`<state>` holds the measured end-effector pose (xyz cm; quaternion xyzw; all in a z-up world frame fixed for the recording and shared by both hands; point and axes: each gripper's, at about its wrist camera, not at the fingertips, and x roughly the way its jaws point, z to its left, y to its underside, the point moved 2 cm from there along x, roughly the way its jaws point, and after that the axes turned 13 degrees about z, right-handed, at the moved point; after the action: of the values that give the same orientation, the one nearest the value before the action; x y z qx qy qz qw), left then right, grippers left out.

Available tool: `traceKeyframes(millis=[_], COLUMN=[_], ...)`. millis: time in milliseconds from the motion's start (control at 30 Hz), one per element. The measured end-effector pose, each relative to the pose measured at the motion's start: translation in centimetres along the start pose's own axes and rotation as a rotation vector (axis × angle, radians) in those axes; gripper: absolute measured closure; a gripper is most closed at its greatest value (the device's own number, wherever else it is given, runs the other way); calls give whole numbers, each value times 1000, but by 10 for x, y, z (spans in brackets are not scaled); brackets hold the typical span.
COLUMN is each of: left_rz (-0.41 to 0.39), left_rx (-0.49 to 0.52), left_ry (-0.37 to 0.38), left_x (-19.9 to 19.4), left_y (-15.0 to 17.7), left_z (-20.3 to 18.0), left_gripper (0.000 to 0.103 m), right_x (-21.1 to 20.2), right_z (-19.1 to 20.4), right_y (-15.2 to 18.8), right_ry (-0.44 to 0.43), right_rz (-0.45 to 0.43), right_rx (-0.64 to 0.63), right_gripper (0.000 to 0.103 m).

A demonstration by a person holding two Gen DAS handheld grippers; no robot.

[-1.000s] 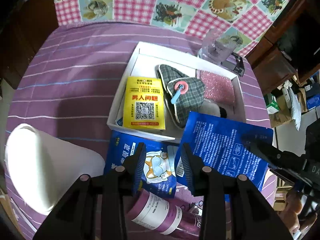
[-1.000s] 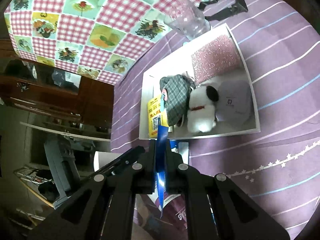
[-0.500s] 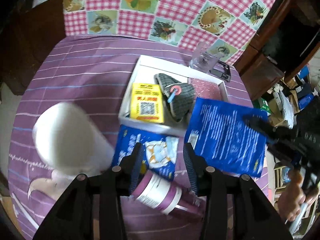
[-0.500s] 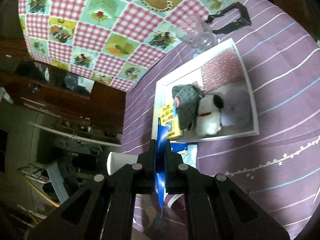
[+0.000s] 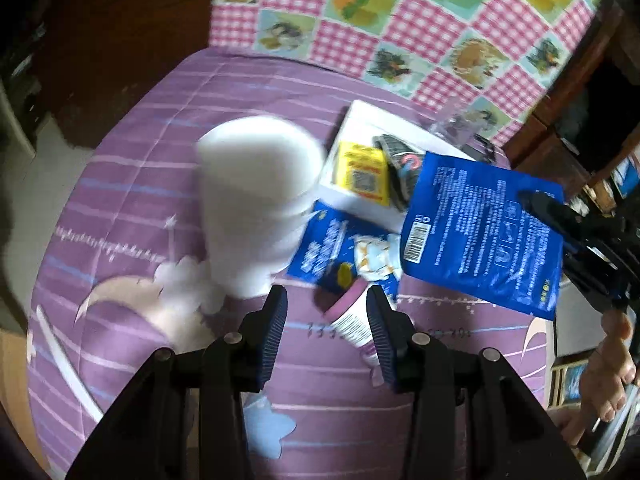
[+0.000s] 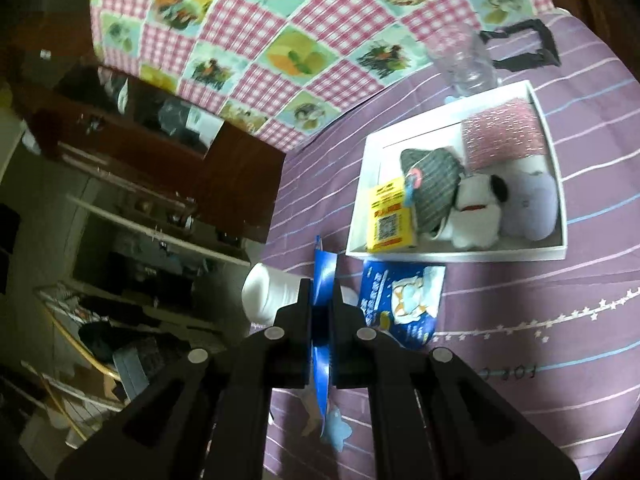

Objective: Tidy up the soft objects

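Blue pouch [image 5: 484,230] aloft; toys (plush) [image 6: 478,214] boxed.

Left gripper [image 5: 327,316]: tilted steeply downward, fingers apart and empty. Right gripper [image 6: 321,312]: fingers clamped tight, angled down, gripped by a bare hand [image 5: 608,364].

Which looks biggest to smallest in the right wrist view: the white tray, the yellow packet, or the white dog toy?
1. White tray, clearly largest; it holds both others.
2 and 3. Dog toy and yellow packet look alike in size; the toy is partly hidden, so no ranking between them.
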<state>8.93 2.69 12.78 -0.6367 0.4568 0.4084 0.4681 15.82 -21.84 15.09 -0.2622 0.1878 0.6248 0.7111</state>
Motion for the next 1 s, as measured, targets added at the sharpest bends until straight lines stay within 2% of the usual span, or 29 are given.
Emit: traceKeyframes(millis=[233, 500, 633, 733, 800, 833, 900, 1000], left_rz=[34, 182, 258, 282, 274, 275, 274, 266], left_rx=[-131, -339, -412, -427, -430, -432, -425, -399], left_ry=[-17, 27, -12, -46, -59, -48, -33, -75], left_x=[7, 48, 72, 84, 84, 85, 89, 92], left_y=[25, 46, 57, 60, 59, 58, 57, 55], left_z=[44, 95, 109, 112, 109, 108, 103, 96], left_gripper=[62, 59, 59, 58, 46, 43, 29, 26], right_x=[18, 21, 17, 14, 12, 11, 10, 8], right_z=[31, 47, 44, 40, 37, 36, 34, 32], right_y=[14, 21, 20, 18, 16, 15, 15, 14], right_ry=[10, 18, 21, 19, 21, 20, 16, 13], right_rz=[60, 66, 52, 43, 34, 32, 31, 26], right_rx=[-94, -137, -125, -112, -102, -98, -93, -88], right_gripper=[96, 96, 96, 96, 96, 96, 96, 96])
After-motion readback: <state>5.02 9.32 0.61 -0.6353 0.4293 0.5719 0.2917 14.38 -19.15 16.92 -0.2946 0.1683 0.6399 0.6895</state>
